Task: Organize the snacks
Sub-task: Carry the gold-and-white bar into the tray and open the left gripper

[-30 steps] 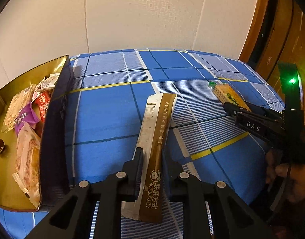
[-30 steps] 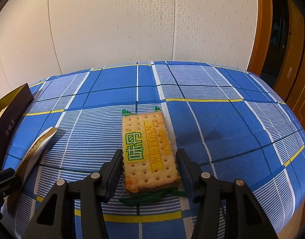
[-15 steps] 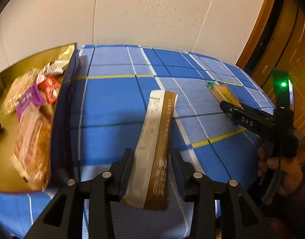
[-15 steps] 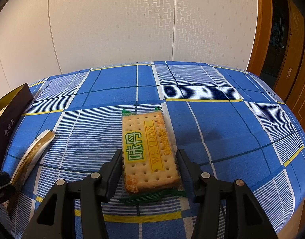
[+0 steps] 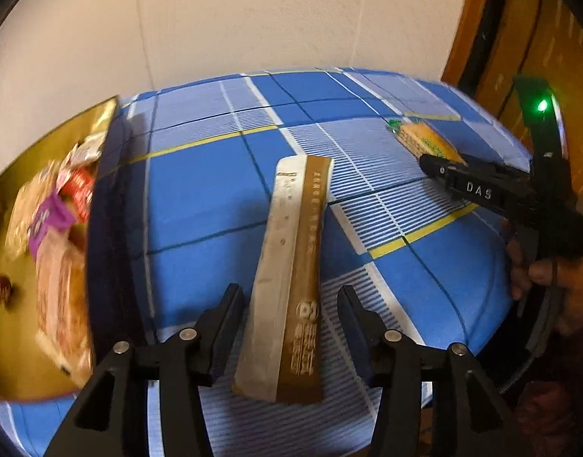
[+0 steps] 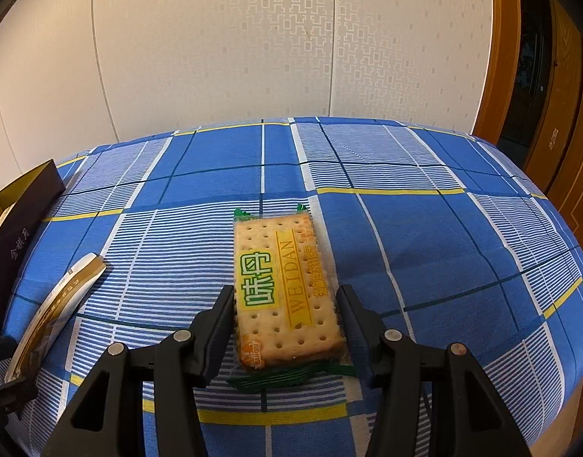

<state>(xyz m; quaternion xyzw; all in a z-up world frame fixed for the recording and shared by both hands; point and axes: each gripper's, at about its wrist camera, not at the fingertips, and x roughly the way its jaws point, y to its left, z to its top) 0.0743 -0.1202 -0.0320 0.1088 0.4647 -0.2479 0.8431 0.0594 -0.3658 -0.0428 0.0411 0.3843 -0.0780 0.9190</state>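
A long brown and white stick packet [image 5: 291,274] lies between the fingers of my left gripper [image 5: 289,304]. The jaws stand apart from its sides, so the gripper is open. The packet also shows at the left of the right wrist view [image 6: 55,304]. A cracker pack [image 6: 285,289] with a green wrapper lies on the blue checked cloth [image 6: 406,236]. My right gripper [image 6: 284,304] is open around its near end, fingers close to both sides. The pack shows far right in the left wrist view [image 5: 425,141].
A gold-lined dark box [image 5: 101,228] stands at the left, holding several wrapped snacks [image 5: 59,221]. Its dark wall shows in the right wrist view [image 6: 21,224]. A white wall is behind the table. A wooden door [image 6: 539,114] is at the right.
The left gripper's jaws have opened wider around the stick packet and the view has shifted and blurred. The right gripper and cracker pack have not moved.
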